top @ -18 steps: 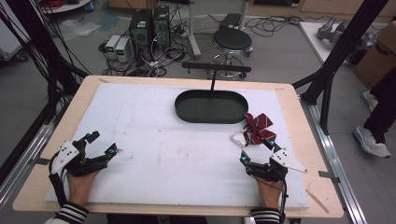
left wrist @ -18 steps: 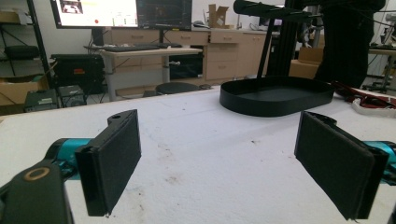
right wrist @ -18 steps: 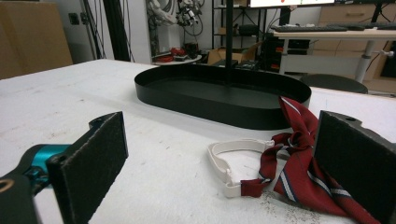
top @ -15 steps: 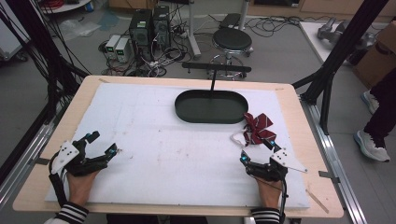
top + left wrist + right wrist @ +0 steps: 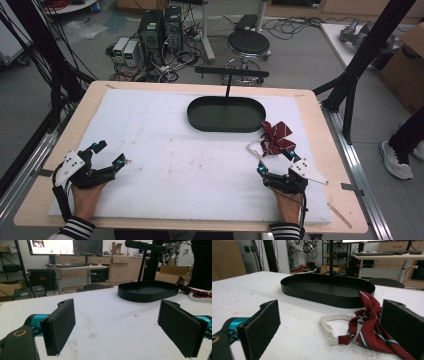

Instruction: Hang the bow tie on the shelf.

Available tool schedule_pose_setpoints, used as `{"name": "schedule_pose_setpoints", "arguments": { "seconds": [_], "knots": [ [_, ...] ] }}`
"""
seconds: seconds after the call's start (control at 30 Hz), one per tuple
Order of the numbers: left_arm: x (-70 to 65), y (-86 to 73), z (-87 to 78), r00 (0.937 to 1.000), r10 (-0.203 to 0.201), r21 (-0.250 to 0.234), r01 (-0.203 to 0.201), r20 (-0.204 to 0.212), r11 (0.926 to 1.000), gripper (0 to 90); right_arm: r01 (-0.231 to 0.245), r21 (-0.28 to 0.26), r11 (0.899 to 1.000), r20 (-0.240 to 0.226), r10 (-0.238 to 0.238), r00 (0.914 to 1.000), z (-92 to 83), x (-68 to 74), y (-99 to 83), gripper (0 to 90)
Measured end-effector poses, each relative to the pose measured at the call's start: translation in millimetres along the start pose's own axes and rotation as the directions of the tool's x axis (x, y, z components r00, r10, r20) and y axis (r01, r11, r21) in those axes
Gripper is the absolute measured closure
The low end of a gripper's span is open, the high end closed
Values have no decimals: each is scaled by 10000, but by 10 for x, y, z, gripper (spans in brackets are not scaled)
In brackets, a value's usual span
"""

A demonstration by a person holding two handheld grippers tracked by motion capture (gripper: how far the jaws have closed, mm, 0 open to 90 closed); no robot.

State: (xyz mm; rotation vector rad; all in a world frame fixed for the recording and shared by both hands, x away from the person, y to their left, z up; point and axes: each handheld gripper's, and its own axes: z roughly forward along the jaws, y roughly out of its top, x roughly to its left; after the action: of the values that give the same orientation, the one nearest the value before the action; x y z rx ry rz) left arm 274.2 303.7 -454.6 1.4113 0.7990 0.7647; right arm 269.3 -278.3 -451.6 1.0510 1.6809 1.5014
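While both claws rest wide open and empty on the counter (image 5: pixel 165 165), the left claw (image 5: pixel 111 156) sits well apart from the right claw (image 5: pixel 275 162), just beside the red striped tie (image 5: pixel 275 137) near the black tray (image 5: pixel 226 114)

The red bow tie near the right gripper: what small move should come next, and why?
Probably ease the right gripper forward onto the bow tie. Its jaws stand open, the tie lies loose on the white mat just ahead beside the black tray, and the left gripper is far off.

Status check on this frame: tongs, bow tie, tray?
Left tongs open, right tongs open, both empty. Striped dark-red bow tie flat beside black oval tray. Nothing between.
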Motion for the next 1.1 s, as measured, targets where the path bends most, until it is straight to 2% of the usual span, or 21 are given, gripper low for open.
{"name": "schedule_pose_setpoints", "arguments": {
  "seconds": [0.17,0.37,0.47,0.6,0.73,0.87,1.0,1.07,1.1],
  "knots": [
    [1,1,0,10000,-2,4,2,0,10000,150,136,3,9999,63,-136,9999,6,5,4,23],
    [-1,0,-3,10000,34,14,-34,-13,10000,150,-22,148,9999,41,21,10000,16,-6,14,23],
    [-1,0,-3,10000,36,13,-36,-16,10000,150,64,496,9987,25,-65,10000,35,-9,36,23],
    [-3,0,-2,10000,34,8,-34,-18,10000,150,132,678,9976,-15,-131,9999,40,-14,90,24],
    [-3,1,-2,10000,29,9,-29,-19,10000,150,118,956,9954,-195,-100,9998,74,-56,238,23],
    [-3,0,-2,10000,26,9,-26,-19,10000,150,192,1555,9876,-373,-136,9992,139,-85,356,23],
    [-3,0,-2,10000,29,10,-29,-20,10000,150,538,2339,9708,-628,-401,9972,225,-101,472,23],
    [-4,0,-2,10000,24,7,-24,-19,10000,150,658,2460,9670,-720,-495,9962,246,-107,491,25],
    [-3,0,-2,10000,23,4,-23,-18,10000,150,873,2886,9534,-837,-657,9943,298,-111,545,27]
  ]
}}
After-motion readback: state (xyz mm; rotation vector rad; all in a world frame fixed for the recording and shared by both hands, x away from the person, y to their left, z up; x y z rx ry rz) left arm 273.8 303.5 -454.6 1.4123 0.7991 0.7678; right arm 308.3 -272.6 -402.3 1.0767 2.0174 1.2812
